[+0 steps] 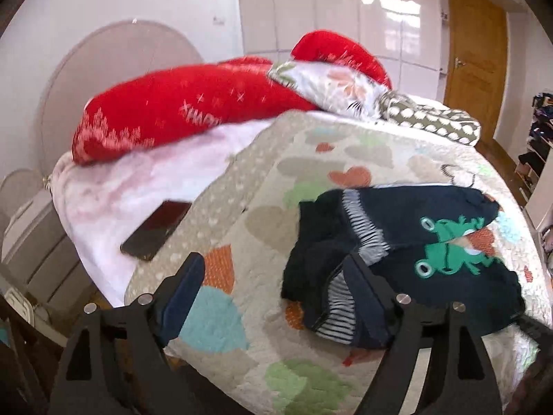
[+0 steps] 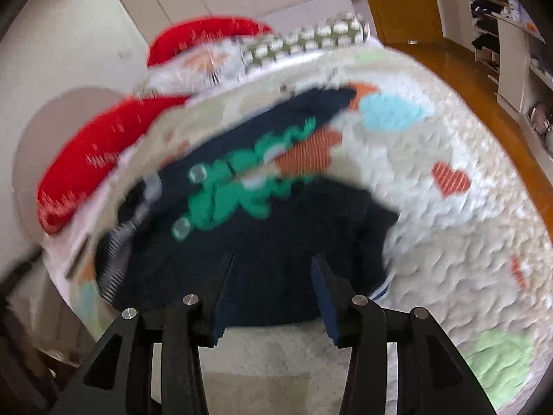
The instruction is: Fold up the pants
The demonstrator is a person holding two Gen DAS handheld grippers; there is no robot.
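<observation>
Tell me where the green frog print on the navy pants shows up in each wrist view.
Left wrist: the frog print sits right of centre, past the right finger.
Right wrist: the frog print is blurred, left of centre, above both fingers.
Shared landmark: the red pillow, upper left in both.

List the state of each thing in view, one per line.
Left gripper: jaws open, empty.
Right gripper: jaws open, empty.
Pants: folded over, rumpled, lying on the quilt.
Phone: screen dark, flat on the white blanket.
Door: closed.
</observation>
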